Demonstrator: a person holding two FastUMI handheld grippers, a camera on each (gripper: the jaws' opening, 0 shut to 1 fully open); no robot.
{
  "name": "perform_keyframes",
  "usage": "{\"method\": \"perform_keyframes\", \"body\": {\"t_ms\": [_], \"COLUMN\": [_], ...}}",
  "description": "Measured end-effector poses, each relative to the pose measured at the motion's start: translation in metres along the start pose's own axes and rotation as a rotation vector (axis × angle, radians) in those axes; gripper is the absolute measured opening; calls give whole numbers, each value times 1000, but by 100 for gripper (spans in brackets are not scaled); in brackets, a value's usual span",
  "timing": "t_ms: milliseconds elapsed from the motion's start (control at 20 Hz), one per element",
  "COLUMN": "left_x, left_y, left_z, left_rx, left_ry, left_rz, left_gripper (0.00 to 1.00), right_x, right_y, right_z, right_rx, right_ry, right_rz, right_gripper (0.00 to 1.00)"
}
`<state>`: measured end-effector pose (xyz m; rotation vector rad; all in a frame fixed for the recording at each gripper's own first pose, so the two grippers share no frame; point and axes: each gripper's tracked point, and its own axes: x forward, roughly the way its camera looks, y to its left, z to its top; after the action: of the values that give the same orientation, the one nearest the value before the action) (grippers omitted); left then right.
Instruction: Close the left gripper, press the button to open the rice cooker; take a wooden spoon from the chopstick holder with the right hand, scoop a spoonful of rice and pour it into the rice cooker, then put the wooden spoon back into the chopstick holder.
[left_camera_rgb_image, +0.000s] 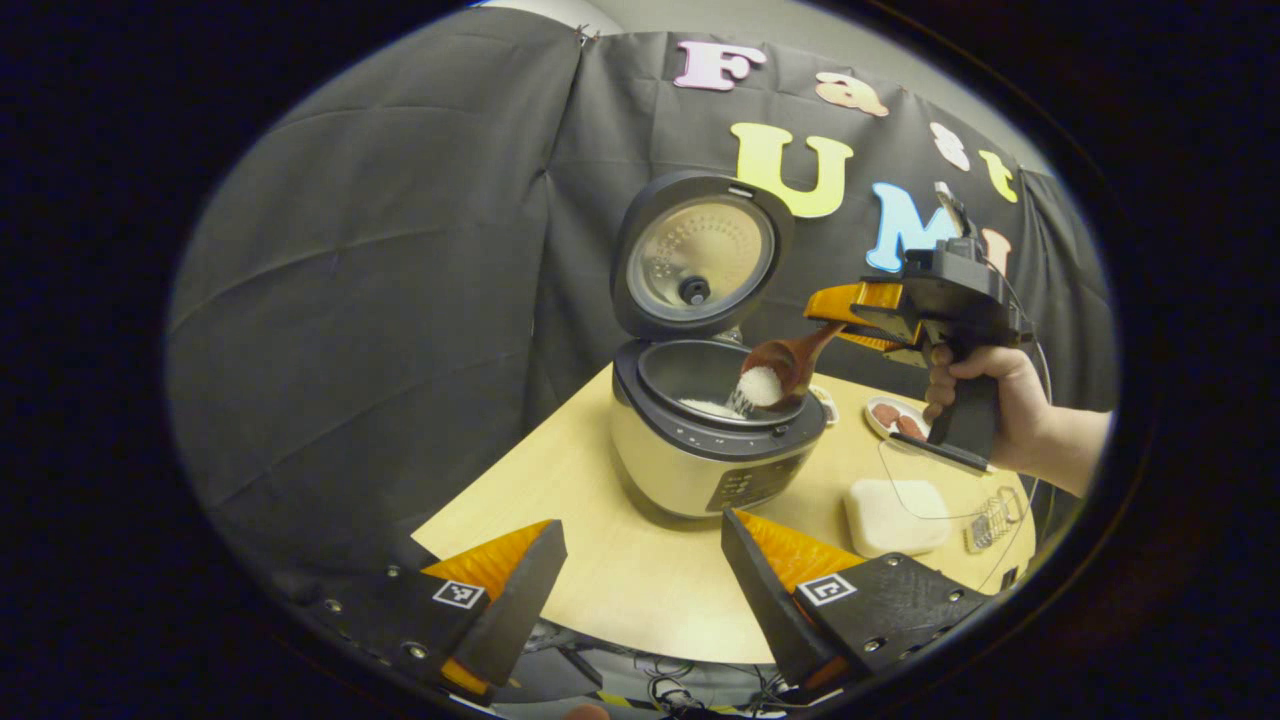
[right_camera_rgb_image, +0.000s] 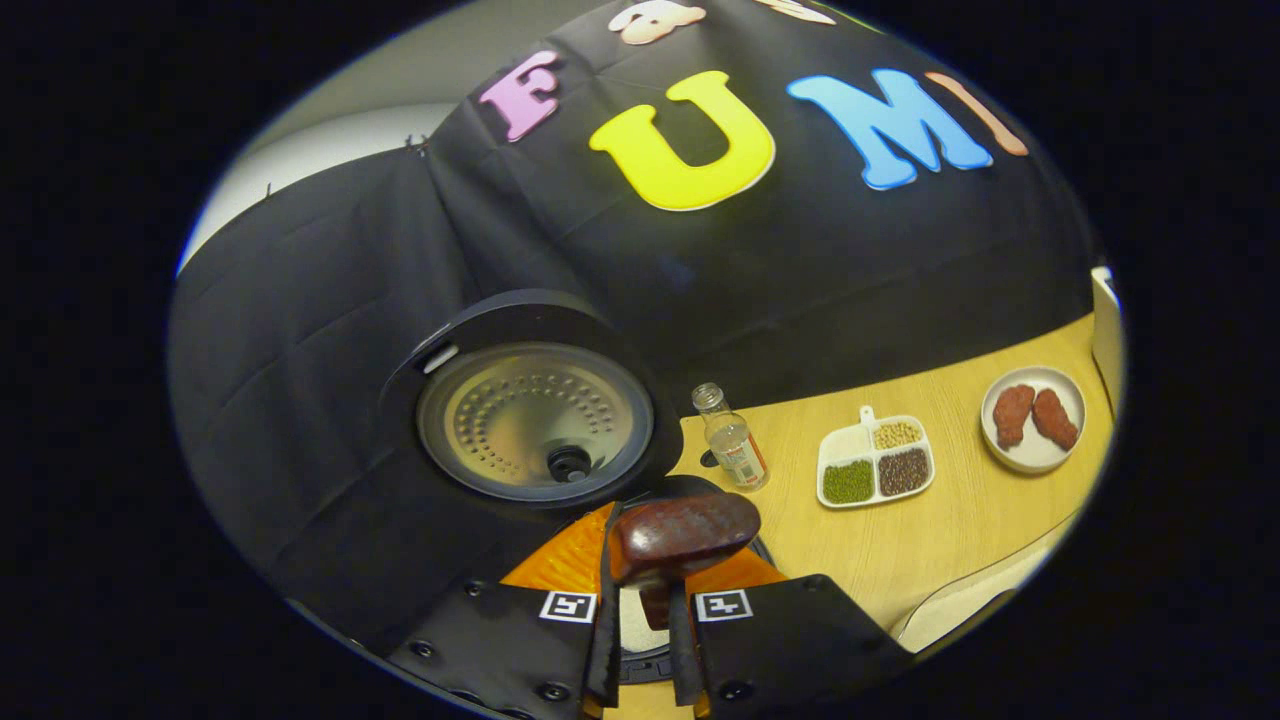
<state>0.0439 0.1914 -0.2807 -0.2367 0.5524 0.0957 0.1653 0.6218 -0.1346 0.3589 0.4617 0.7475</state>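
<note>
The rice cooker (left_camera_rgb_image: 715, 450) stands on the wooden table (left_camera_rgb_image: 640, 590) with its lid (left_camera_rgb_image: 697, 252) raised. A wooden spoon (left_camera_rgb_image: 785, 368) tilts over the pot, and white rice (left_camera_rgb_image: 757, 386) spills from it onto rice in the bowl. My right gripper (left_camera_rgb_image: 835, 315), held by a hand (left_camera_rgb_image: 985, 400), is shut on the spoon's handle. In the right gripper view, the same gripper (right_camera_rgb_image: 645, 600) pinches the spoon (right_camera_rgb_image: 683, 535), with the lid's inside (right_camera_rgb_image: 535, 420) beyond. My left gripper (left_camera_rgb_image: 640, 575) hangs open before the cooker, holding nothing.
A white block (left_camera_rgb_image: 895, 515) and a small wire rack (left_camera_rgb_image: 990, 518) lie right of the cooker. A plate with two reddish pieces (right_camera_rgb_image: 1033, 418), a divided dish of beans (right_camera_rgb_image: 877, 462) and a small bottle (right_camera_rgb_image: 733, 440) sit on the table behind.
</note>
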Motion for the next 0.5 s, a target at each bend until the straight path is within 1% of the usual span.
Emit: {"method": "perform_keyframes", "body": {"t_ms": [100,150,200,250,300,350,400,450,500], "left_x": [-1,-1,-1,0,-1,0,-1,-1,-1], "left_y": [0,0,0,-1,-1,-1,-1,-1,-1], "left_z": [0,0,0,0,-1,0,1,3,4], "left_rx": [-2,-2,-2,-2,-3,-4,-6,-11,-16], "left_ry": [3,3,2,2,2,2,1,-4,-10], "left_rz": [-1,-1,-1,-4,-5,-3,0,5,8], "left_gripper": [97,97,99,97,99,97,99,97,99], "right_x": [0,0,2,-3,-3,-2,0,3,7], "right_y": [9,18,29,40,51,66,74,74,72], "right_z": [-2,-5,-10,-16,-19,-28,-40,-49,-57], "right_rx": [-96,-185,-308,-431,-533,-601,-664,-719,-755], "right_ry": [10,37,62,66,60,59,75,95,113], "right_rz": [31,58,99,140,181,216,244,254,257], "right_gripper": [22,22,22,22,22,22,22,22,22]}}
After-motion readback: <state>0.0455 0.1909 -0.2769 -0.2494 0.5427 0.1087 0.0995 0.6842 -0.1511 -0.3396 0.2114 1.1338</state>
